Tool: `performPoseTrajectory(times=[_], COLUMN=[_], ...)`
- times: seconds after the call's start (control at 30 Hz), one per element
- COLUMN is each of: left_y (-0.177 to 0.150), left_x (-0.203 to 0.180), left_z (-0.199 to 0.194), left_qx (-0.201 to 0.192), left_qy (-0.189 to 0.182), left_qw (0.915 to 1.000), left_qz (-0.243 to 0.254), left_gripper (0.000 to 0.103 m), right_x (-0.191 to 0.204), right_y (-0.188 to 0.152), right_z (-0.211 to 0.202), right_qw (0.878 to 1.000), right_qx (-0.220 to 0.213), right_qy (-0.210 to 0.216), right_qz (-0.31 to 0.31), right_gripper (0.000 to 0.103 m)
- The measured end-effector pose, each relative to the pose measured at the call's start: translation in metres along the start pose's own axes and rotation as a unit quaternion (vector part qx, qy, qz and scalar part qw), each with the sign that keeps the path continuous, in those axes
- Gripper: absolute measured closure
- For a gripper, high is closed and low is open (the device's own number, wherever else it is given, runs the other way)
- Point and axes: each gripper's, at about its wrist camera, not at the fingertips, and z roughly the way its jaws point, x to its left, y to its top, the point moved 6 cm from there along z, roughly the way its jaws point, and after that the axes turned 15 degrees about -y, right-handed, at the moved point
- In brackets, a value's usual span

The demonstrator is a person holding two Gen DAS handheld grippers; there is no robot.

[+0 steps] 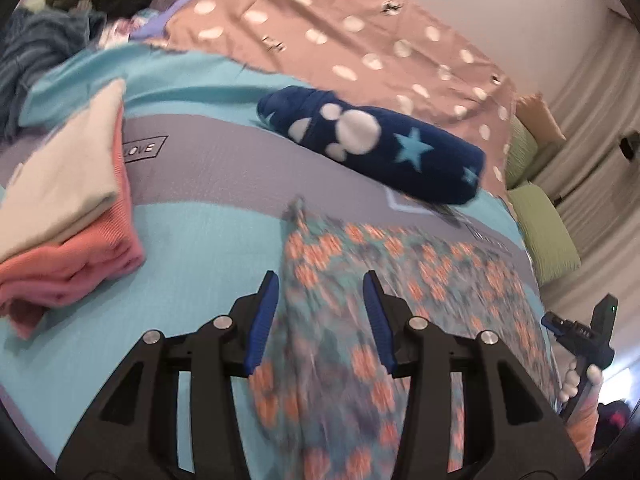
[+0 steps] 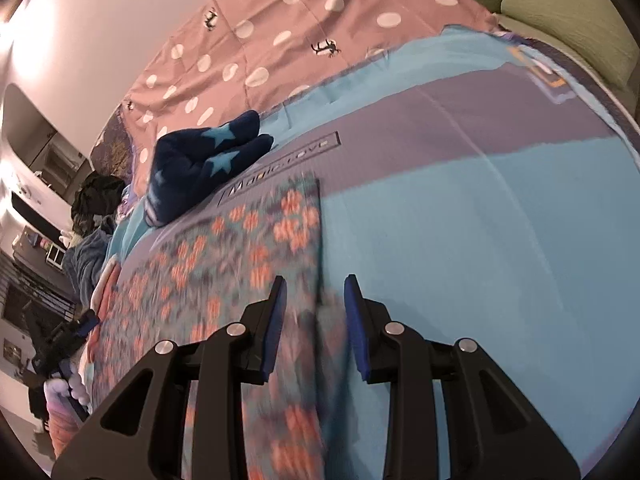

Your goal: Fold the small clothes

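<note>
A floral garment (image 1: 400, 280) (image 2: 240, 248) with orange flowers on teal lies spread flat on the bed. My left gripper (image 1: 320, 280) hovers over its left part, jaws open, the cloth visible between the blue pads and not pinched. My right gripper (image 2: 316, 280) stands open over the garment's straight right edge, one pad above the cloth and one above the bare cover. Behind the garment lies a rolled navy fleece piece (image 1: 372, 144) (image 2: 200, 168) with stars and white shapes. Both views are motion-blurred.
The bed has a blue and grey cover (image 1: 200, 248) (image 2: 480, 240). A folded cream and pink stack (image 1: 68, 208) sits at the left. Unfolded dark clothes (image 1: 60, 20) (image 2: 96, 200) are heaped behind it. A pink dotted sheet (image 1: 360, 32) and green pillows (image 1: 544, 232) (image 2: 568, 12) lie at the far side.
</note>
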Motion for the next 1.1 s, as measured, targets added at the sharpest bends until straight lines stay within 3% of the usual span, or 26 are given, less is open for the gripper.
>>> performPoseTrajectory(times=[0.2, 0.33, 0.43, 0.6, 0.67, 0.7, 0.9, 0.97, 1.0, 1.03, 1.07, 1.1], left_y=[-0.064, -0.102, -0.123, -0.162, -0.175, -0.178, -0.164, -0.156, -0.152, -0.150, -0.149, -0.150], left_x=[-0.015, -0.019, -0.028, -0.042, -0.044, -0.043, -0.023, -0.020, -0.016, -0.012, -0.008, -0.004], left_z=[-0.065, -0.097, -0.111, -0.111, -0.103, -0.099, -0.075, -0.069, -0.065, -0.061, -0.056, -0.054], left_qx=[-0.011, 0.001, 0.016, 0.045, 0.050, 0.046, -0.012, -0.021, -0.025, -0.024, -0.020, -0.021], left_qy=[-0.011, -0.003, -0.008, -0.052, -0.077, -0.084, -0.112, -0.112, -0.112, -0.118, -0.130, -0.137], left_qw=[0.9998, 0.9998, 0.9996, 0.9962, 0.9930, 0.9917, 0.9823, 0.9810, 0.9798, 0.9770, 0.9721, 0.9670], left_qz=[-0.010, -0.021, -0.021, -0.052, -0.076, -0.086, -0.150, -0.157, -0.164, -0.176, -0.194, -0.214], left_gripper=[0.052, 0.049, 0.046, 0.045, 0.045, 0.044, 0.042, 0.051, 0.069, 0.095, 0.096, 0.097], right_x=[-0.037, -0.056, -0.056, -0.033, -0.023, -0.019, -0.013, -0.017, -0.017, -0.018, -0.017, -0.017], right_y=[-0.072, -0.114, -0.131, -0.149, -0.151, -0.149, -0.128, -0.122, -0.118, -0.117, -0.116, -0.115], right_z=[-0.052, -0.077, -0.088, -0.090, -0.085, -0.081, -0.054, -0.049, -0.046, -0.044, -0.041, -0.042], right_qw=[0.999, 0.997, 0.995, 0.993, 0.992, 0.992, 0.984, 0.981, 0.981, 0.981, 0.980, 0.978], right_qx=[0.010, 0.021, 0.033, 0.047, 0.053, 0.054, 0.032, 0.024, 0.022, 0.024, 0.032, 0.034], right_qy=[0.013, 0.016, 0.043, 0.075, 0.087, 0.089, 0.103, 0.106, 0.096, 0.086, 0.084, 0.089], right_qz=[0.038, 0.071, 0.084, 0.074, 0.074, 0.078, 0.140, 0.163, 0.169, 0.171, 0.176, 0.185], right_gripper=[0.072, 0.072, 0.071, 0.069, 0.060, 0.055, 0.052, 0.053, 0.062, 0.071, 0.091, 0.092])
